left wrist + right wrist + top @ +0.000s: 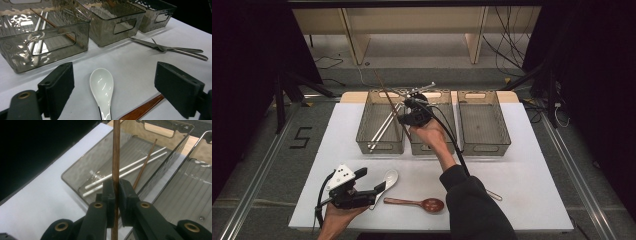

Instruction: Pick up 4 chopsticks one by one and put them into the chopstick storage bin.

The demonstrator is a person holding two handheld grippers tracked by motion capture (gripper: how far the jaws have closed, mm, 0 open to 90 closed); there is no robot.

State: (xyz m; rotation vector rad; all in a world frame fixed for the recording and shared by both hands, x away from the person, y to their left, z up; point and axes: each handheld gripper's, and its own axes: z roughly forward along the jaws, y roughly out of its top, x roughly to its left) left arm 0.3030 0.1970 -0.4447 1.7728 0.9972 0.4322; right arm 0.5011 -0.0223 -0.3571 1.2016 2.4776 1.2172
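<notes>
Chopstick (115, 157) clamped upright in right hand-held gripper (115, 192), frame centre, over left bin (75, 167) | inside bin: white chopsticks (130, 166), brown stick (146, 161) | left hand-held gripper (113, 91) jaws apart, around white spoon (102, 87), lower frame, on worktop (130, 62)

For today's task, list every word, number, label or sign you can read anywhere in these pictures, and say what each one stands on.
"5" – a dark numeral marked on the grey floor left of the table, seen in the high view.
No other text: the bins, white spoon, chopsticks and both grippers carry no readable words, labels or brands.
</notes>
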